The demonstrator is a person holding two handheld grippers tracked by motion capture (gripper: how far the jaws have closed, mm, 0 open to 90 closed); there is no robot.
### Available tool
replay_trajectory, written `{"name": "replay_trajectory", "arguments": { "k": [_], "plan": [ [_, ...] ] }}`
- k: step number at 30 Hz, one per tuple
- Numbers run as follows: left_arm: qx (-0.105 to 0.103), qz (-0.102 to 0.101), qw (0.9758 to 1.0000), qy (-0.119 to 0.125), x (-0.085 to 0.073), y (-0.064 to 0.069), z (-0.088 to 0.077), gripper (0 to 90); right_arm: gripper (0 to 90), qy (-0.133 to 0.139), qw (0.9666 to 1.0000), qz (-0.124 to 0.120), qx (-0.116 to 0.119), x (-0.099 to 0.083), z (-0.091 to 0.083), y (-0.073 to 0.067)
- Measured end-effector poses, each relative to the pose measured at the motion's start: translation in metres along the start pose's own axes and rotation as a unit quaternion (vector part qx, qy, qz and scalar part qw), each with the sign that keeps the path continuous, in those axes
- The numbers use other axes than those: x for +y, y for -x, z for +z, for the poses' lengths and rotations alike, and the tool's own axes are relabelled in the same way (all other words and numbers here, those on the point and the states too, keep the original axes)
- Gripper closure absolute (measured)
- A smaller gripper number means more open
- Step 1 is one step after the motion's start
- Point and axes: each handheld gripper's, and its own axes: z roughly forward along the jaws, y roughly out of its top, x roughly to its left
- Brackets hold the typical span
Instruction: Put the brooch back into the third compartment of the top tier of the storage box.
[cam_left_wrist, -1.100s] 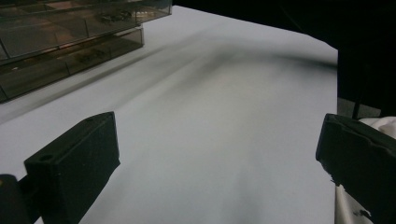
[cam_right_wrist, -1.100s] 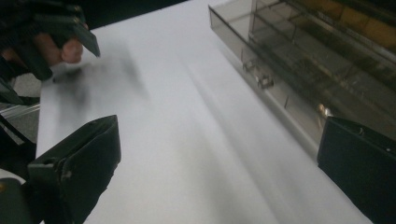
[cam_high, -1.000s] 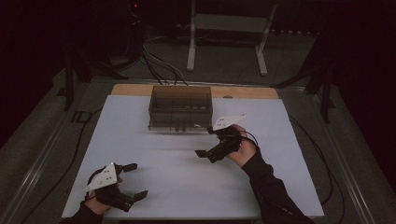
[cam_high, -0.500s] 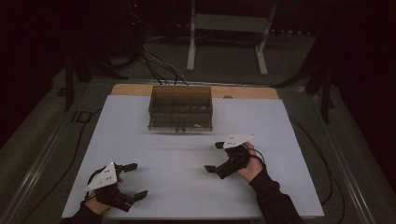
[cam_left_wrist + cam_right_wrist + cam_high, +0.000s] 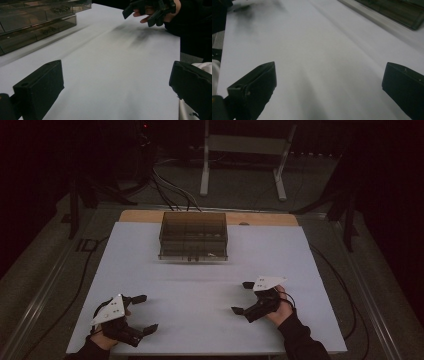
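1. The left gripper (image 5: 141,313) has its jaws spread wide, with nothing between them; it is at the near left of the white table (image 5: 200,285).
2. The right gripper (image 5: 242,297) is also wide open and holds nothing, at the near right.
3. There are two grippers and one smoky transparent drawer box (image 5: 193,236), which stands at the far middle of the table, well apart from both.

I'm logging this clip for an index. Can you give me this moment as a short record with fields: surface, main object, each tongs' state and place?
surface: white table top
main object: smoky clear drawer box, far centre of the table, drawers shut
left tongs: open, empty, near left corner
right tongs: open, empty, near right side, apart from the box
between tongs: bare table
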Motion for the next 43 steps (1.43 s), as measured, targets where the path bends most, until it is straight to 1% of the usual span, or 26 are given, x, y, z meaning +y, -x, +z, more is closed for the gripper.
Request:
{"name": "replay_trajectory", "arguments": {
  "k": [2, 5, 9, 11, 13, 14, 17, 21, 25, 27, 29, 31, 33, 37, 41, 43],
  "plan": [
    [0.000, 0.000, 1.0000, -0.001, 0.000, 0.000, 0.000, 0.5, 0.0, -0.001, 1.0000, 0.003, -0.003, -0.005, -0.005, 0.001],
    [0.000, 0.000, 1.0000, -0.001, 0.000, 0.000, 0.001, 0.5, 0.0, -0.001, 0.9998, 0.017, -0.007, -0.013, -0.013, 0.004],
    [0.000, -0.001, 1.0000, 0.000, 0.000, -0.001, 0.001, 0.5, 0.0, -0.008, 0.9995, 0.023, -0.021, -0.022, -0.023, 0.006],
    [0.000, -0.001, 1.0000, -0.003, -0.001, -0.001, 0.001, 0.5, 0.0, -0.004, 0.9992, 0.030, -0.025, -0.026, -0.029, 0.008],
    [0.001, -0.001, 1.0000, -0.003, -0.001, -0.001, 0.001, 0.5, 0.0, -0.001, 0.9991, 0.031, -0.029, -0.029, -0.032, 0.009],
    [0.001, -0.002, 1.0000, -0.003, -0.001, -0.001, 0.000, 0.5, 0.0, 0.000, 0.9988, 0.034, -0.036, -0.033, -0.037, 0.010],
    [0.001, 0.000, 1.0000, -0.002, -0.001, -0.001, 0.000, 0.5, 0.0, 0.003, 0.9979, 0.044, -0.046, -0.039, -0.045, 0.013],
    [0.002, -0.001, 1.0000, -0.002, -0.001, 0.000, 0.000, 0.5, 0.0, 0.005, 0.9968, 0.054, -0.059, -0.046, -0.055, 0.016],
    [0.001, 0.000, 1.0000, -0.002, -0.001, -0.001, 0.001, 0.5, 0.0, 0.013, 0.9953, 0.066, -0.070, -0.053, -0.066, 0.019],
    [0.001, -0.001, 1.0000, -0.002, -0.001, 0.000, 0.001, 0.5, 0.0, 0.014, 0.9939, 0.077, -0.079, -0.056, -0.071, 0.021],
    [0.001, 0.000, 1.0000, -0.003, -0.001, 0.000, 0.001, 0.5, 0.0, 0.018, 0.9929, 0.088, -0.078, -0.059, -0.075, 0.021],
    [0.001, -0.001, 1.0000, -0.003, -0.001, -0.001, 0.001, 0.5, 0.0, 0.018, 0.9921, 0.095, -0.079, -0.062, -0.077, 0.022],
    [0.001, -0.001, 1.0000, -0.004, -0.001, -0.001, 0.001, 0.5, 0.0, 0.018, 0.9919, 0.096, -0.081, -0.063, -0.077, 0.023],
    [0.002, 0.000, 1.0000, -0.003, -0.001, 0.000, 0.000, 0.5, 0.0, 0.020, 0.9923, 0.088, -0.085, -0.062, -0.075, 0.024],
    [0.002, 0.000, 1.0000, -0.002, -0.001, 0.000, 0.000, 0.5, 0.0, 0.015, 0.9928, 0.082, -0.087, -0.061, -0.074, 0.024],
    [0.002, 0.000, 1.0000, -0.004, -0.001, 0.000, 0.000, 0.5, 0.0, 0.018, 0.9928, 0.084, -0.084, -0.061, -0.074, 0.024]
  ]
}}
